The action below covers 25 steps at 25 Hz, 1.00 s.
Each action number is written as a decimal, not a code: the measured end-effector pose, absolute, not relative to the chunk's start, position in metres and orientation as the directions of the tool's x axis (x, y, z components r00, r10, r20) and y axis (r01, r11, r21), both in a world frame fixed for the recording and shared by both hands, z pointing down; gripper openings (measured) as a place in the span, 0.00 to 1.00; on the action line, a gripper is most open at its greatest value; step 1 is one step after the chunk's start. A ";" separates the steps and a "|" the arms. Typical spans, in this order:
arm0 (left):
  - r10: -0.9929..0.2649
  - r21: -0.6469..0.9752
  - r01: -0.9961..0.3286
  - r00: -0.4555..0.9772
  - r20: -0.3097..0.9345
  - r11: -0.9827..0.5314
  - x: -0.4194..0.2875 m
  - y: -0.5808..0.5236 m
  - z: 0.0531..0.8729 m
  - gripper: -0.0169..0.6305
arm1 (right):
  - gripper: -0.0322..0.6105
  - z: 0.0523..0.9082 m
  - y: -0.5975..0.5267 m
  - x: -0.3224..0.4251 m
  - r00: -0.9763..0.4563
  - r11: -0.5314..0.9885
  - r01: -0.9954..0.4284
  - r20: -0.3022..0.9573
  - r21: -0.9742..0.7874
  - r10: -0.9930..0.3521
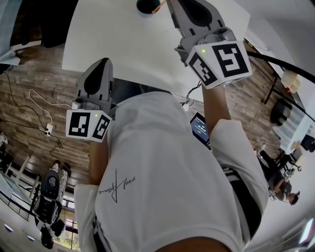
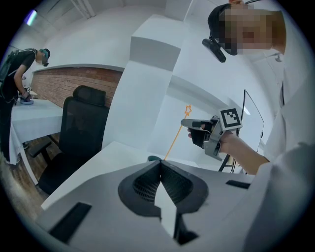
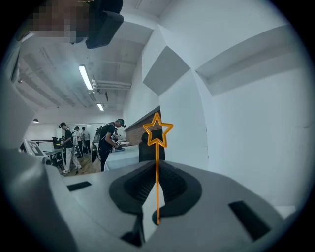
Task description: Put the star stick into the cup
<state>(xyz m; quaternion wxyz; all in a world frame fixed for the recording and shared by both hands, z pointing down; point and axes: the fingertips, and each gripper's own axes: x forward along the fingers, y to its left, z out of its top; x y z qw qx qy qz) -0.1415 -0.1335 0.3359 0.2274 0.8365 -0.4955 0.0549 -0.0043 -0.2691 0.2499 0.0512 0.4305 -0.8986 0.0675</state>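
My right gripper (image 3: 156,183) is shut on a thin orange star stick (image 3: 157,170), which stands upright between its jaws with the star (image 3: 157,130) on top. From the left gripper view, the right gripper (image 2: 189,124) holds the stick (image 2: 173,139) slanted, with its lower end down at the dark cup (image 2: 153,158); I cannot tell whether the end is inside. In the head view the cup (image 1: 145,5) sits at the table's far side with the stick's end (image 1: 158,6) at its rim, just left of the right gripper (image 1: 173,4). My left gripper (image 1: 103,63), jaws together and empty, hovers at the table's near edge.
The white table (image 1: 123,44) stands on a wood floor with cables (image 1: 39,118). Beyond the table is a black office chair (image 2: 81,128). A phone (image 1: 201,130) hangs at my waist. People work at other tables in the background (image 3: 106,140).
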 end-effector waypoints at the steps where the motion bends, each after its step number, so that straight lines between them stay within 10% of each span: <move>1: -0.803 0.329 -0.853 0.504 0.320 -0.405 -0.143 -0.134 0.337 0.04 | 0.08 0.251 -0.271 -0.006 -0.623 0.619 -0.782 0.153 -0.078 -0.767; 25: -0.789 0.348 -0.863 0.487 0.376 -0.367 -0.165 -0.152 0.356 0.04 | 0.08 0.309 -0.302 -0.008 -0.575 0.565 -0.816 0.257 -0.116 -0.777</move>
